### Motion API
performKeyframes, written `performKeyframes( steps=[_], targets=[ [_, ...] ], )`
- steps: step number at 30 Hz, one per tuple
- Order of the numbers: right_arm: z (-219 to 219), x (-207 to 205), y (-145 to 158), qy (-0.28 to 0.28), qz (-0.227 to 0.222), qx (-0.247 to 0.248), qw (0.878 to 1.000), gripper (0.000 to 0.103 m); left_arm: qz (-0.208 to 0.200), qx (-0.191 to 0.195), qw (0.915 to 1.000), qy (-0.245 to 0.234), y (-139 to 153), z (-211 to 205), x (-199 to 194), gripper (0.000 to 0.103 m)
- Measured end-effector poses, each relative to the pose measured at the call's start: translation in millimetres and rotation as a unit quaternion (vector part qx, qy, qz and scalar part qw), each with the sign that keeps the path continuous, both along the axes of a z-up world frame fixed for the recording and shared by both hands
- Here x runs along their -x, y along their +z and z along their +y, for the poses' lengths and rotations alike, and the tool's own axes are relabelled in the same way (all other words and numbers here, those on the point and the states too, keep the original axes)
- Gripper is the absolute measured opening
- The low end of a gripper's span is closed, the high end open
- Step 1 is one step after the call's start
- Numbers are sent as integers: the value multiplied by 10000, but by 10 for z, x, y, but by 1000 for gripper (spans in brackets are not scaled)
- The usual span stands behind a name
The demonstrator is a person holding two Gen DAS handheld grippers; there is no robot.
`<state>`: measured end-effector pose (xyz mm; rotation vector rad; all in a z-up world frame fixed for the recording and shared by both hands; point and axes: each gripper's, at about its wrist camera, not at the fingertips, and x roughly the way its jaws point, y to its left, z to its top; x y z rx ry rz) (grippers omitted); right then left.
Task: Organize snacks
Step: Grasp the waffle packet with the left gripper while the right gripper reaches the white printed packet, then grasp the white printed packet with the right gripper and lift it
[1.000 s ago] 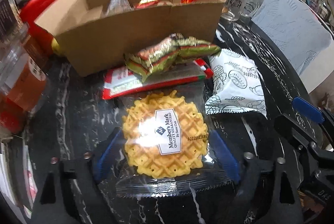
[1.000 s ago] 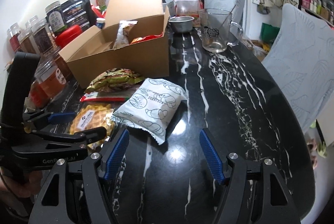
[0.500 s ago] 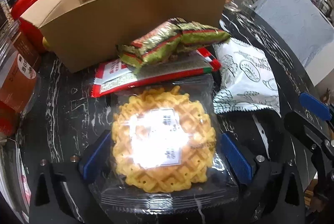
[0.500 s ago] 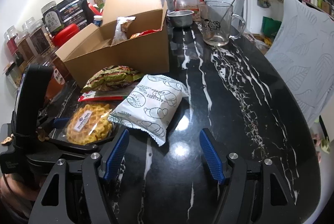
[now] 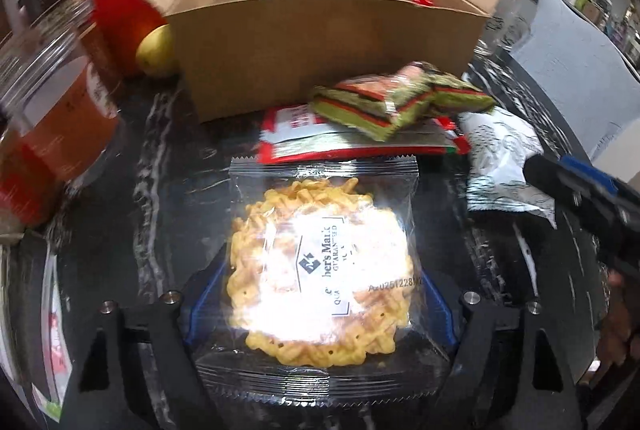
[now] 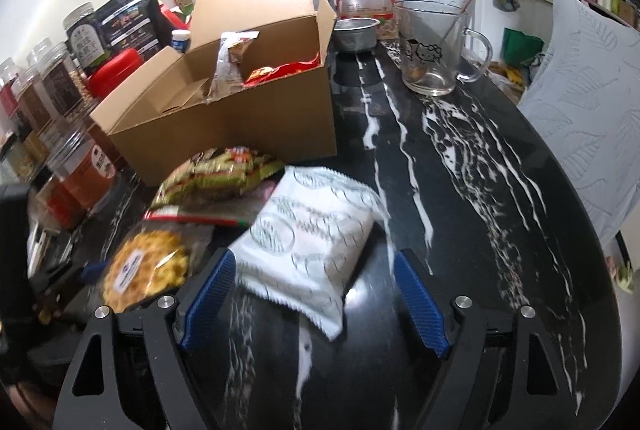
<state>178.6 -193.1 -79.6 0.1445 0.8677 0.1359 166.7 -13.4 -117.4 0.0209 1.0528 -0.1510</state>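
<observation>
Your left gripper (image 5: 320, 314) is straddling the clear-wrapped waffle packet (image 5: 320, 286) at the bottom centre of the left wrist frame; its jaws have just been closing in, and the blue pads are sitting at the wrapper's two sides, though you cannot tell from the glare and the crinkled film whether they are pressing yet. Just above the packet a flat red pouch (image 5: 352, 141) is lying on the black marble table (image 5: 140, 213), with a green-and-red snack bag (image 5: 396, 105) resting on top of it. Behind those, the open cardboard box (image 5: 320, 45) is filling the upper middle of the frame. Your right gripper (image 6: 312, 306) is standing open at the bottom of the right wrist frame, its jaws having just been widening; the near corner of the white printed packet (image 6: 308, 250) is lying between them, neither pad touching it. In that frame the box is sitting at centre left, already holding a few snacks, and a glass mug (image 6: 436, 49) is standing at upper right.
</observation>
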Motion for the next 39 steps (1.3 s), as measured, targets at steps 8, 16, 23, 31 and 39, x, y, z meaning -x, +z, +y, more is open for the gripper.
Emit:
performKeyframes(
  steps=[8, 16, 23, 31, 39],
  targets=[
    [123, -366, -166, -61, 386, 178, 9991, 88, 22, -28, 9991, 427, -5, 290, -47, 83],
    [89, -344, -256, 85, 349, 130, 9993, 67, -24, -101, 9991, 421, -26, 312, 17, 83],
    [39, -99, -235, 201, 396, 102, 9990, 60, 4, -76, 9995, 297, -6, 301, 99, 83],
    [-3, 363, -220, 460, 540, 177, 9973, 60, -40, -145, 9999, 24, 4, 237, 239, 83],
    [47, 688, -214, 611, 673, 282, 9955, 61, 14, -131, 9994, -335, 8, 148, 313, 83]
  ],
)
